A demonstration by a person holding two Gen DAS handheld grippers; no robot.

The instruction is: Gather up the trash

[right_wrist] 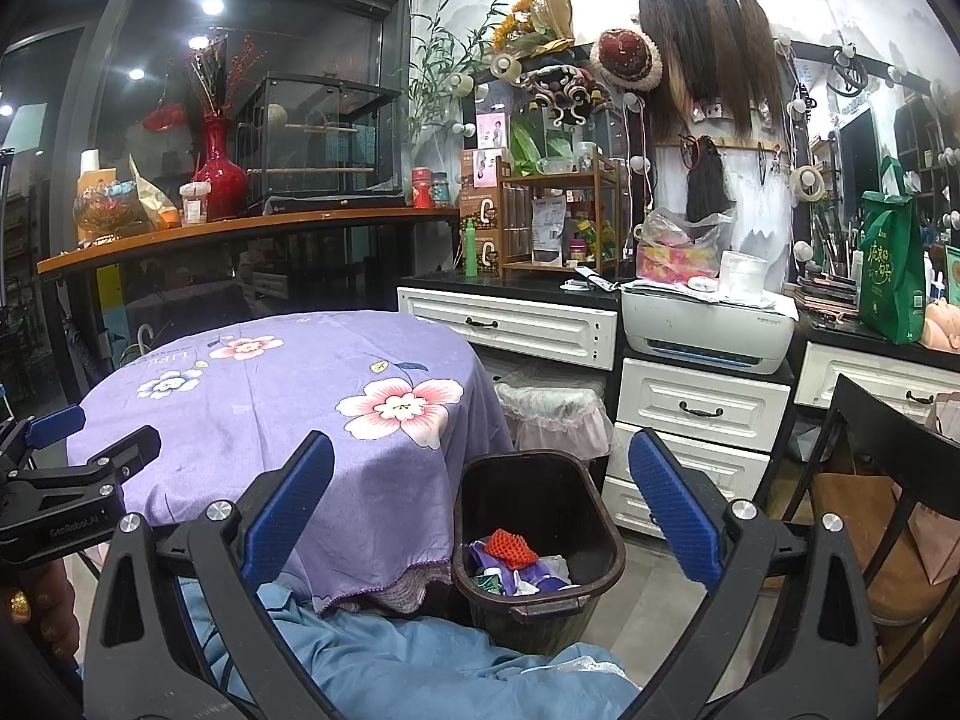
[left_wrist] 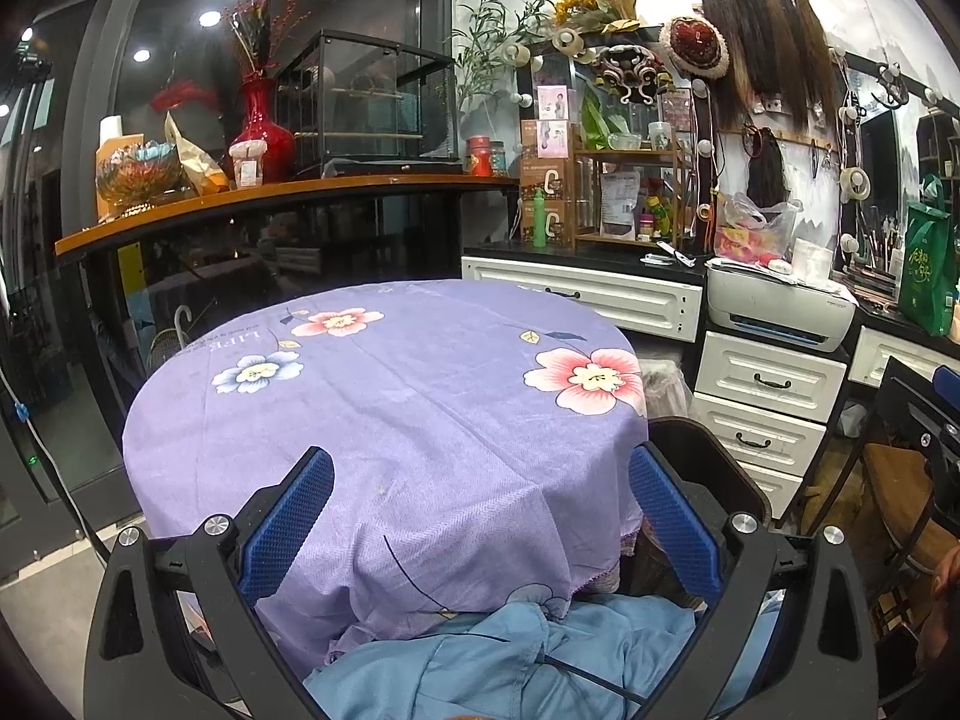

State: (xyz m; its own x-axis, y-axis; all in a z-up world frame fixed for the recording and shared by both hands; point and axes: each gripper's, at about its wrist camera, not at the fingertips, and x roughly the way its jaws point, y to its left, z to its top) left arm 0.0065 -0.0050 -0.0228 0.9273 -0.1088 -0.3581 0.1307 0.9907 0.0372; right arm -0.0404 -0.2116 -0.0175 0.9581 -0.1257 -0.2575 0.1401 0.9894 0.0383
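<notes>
Purple floral tablecloth (right_wrist: 252, 396) beside upright brown bin (right_wrist: 540, 540) holding trash (right_wrist: 510, 549); both claws (left_wrist: 480, 516) (right_wrist: 480, 516) wide, empty.

Left wrist view looking forward over the surface (left_wrist: 384, 396) from close at its near edge, right wrist view beside it toward the right edge, both sharing the surface (right_wrist: 270, 384) and cabinets (right_wrist: 702, 402) behind.

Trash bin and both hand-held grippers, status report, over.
Left hand-held gripper open, empty, over the purple tablecloth. Right hand-held gripper open, empty. Trash bin holds wrappers, orange foam net.
</notes>
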